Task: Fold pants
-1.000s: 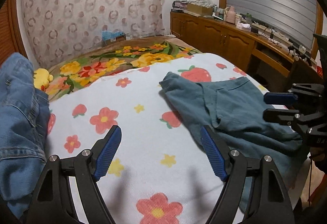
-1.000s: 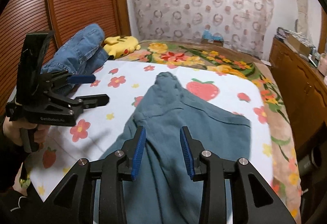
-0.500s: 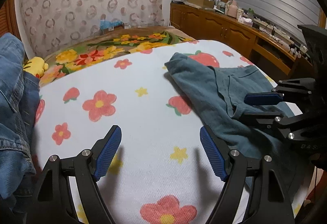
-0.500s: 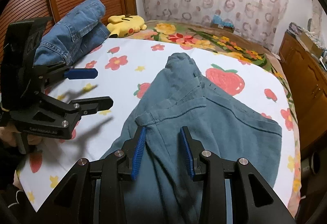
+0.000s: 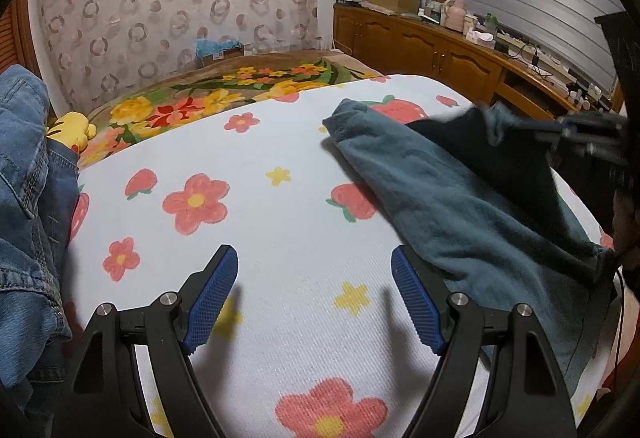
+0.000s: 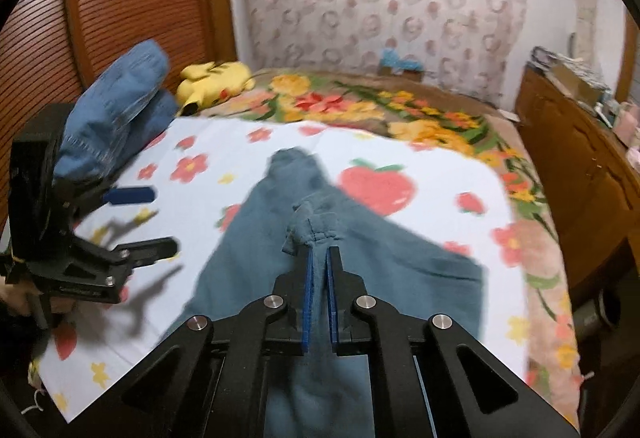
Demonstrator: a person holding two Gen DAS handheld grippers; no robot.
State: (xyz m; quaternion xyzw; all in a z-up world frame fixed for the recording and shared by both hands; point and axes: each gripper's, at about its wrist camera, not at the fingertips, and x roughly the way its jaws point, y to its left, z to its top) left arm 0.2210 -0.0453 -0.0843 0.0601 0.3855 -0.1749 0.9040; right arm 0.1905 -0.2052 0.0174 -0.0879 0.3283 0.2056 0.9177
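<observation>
Two ridged blue pads of right claw (image 6: 319, 254) pinch soft teal pants (image 6: 260, 238).

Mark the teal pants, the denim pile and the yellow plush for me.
teal pants (image 6: 256, 262): right wrist view, flat cloth left of the pinched fold.
denim pile (image 6: 120, 98): right wrist view, top of the heap.
yellow plush (image 6: 216, 78): right wrist view, its body.

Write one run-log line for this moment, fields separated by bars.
step: grasp pants | right hand-held gripper: just closed, shut on pants edge | left hand-held gripper: open, empty, over blanket
</observation>
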